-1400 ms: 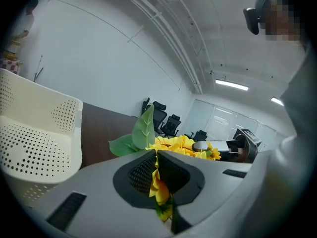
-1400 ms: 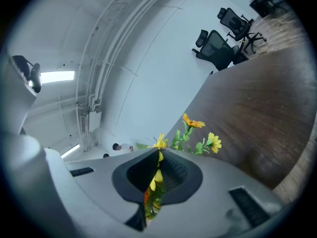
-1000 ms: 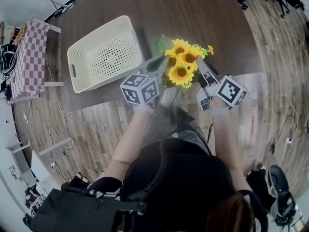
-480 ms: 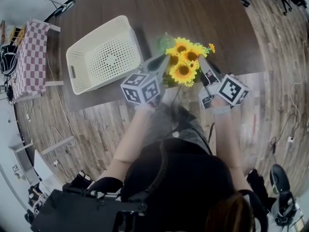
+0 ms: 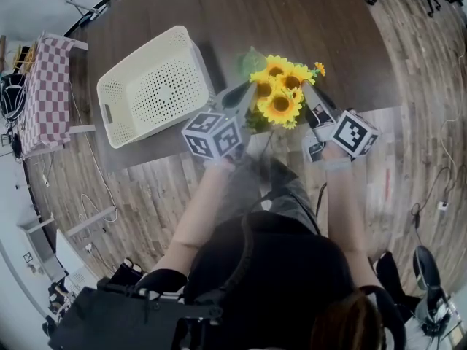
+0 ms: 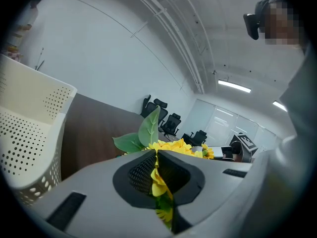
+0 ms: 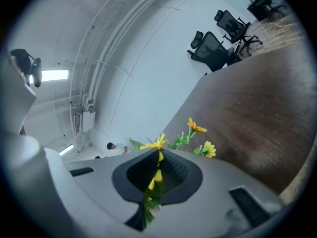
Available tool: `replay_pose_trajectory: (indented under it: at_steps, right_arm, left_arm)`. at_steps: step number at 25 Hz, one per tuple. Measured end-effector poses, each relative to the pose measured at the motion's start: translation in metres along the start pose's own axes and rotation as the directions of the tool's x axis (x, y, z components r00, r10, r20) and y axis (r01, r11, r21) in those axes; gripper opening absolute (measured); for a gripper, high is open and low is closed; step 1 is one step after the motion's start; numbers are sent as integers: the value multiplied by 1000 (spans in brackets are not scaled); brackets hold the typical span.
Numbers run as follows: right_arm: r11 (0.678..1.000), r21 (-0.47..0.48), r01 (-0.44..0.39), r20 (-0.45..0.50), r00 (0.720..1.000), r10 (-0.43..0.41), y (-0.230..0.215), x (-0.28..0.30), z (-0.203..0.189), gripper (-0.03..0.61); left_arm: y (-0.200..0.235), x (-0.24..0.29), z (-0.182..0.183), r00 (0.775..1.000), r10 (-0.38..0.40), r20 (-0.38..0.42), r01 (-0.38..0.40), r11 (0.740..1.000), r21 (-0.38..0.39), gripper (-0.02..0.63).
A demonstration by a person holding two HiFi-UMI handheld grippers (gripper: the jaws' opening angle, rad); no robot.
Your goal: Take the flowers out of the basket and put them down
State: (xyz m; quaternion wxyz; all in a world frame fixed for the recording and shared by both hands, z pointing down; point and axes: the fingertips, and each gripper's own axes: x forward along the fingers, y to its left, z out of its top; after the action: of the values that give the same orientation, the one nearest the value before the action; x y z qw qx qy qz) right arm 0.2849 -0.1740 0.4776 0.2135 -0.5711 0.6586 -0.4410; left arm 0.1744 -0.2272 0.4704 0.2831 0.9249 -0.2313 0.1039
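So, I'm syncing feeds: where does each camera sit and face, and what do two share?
Head view: on the person's head, facing steeply down at table, basket, sunflowers; torso, forearms, left gripper, right gripper show.
Left gripper view: on that gripper, faces office chairs past basket; own jaws show.
Right gripper view: on that gripper, faces across table; own jaws show.
Shared: sunflowers pinched in shut jaws.

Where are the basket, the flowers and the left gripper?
basket (image 5: pixel 157 86): head view, on its perforated bottom.
flowers (image 5: pixel 281 106): head view, on the front bloom's centre.
left gripper (image 6: pixel 156 157): left gripper view, between its jaw tips, shut on the flowers.
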Motion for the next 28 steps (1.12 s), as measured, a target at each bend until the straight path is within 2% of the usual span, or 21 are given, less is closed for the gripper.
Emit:
replay_pose_trajectory:
  at_steps: [11, 18, 23, 28]
  right_arm:
    - [995, -97, -7, 5, 1000, 8, -2, 2, -1, 5]
    - [995, -103, -2, 33, 999, 6, -2, 0, 1, 34]
    - [996, -79, -28, 94, 995, 35, -2, -8, 9, 34]
    - [995, -100, 3, 116, 993, 9, -5, -20, 12, 34]
  left_arm:
    - [5, 1, -4, 1000, 1, 17, -1, 1000, 2, 16]
    - [6, -4, -6, 999, 29, 30, -30, 999, 28, 44]
    - [8, -13, -2, 997, 47, 68, -46, 999, -15, 46]
    - [5, -22, 1, 994, 62, 93, -63, 998, 7, 45]
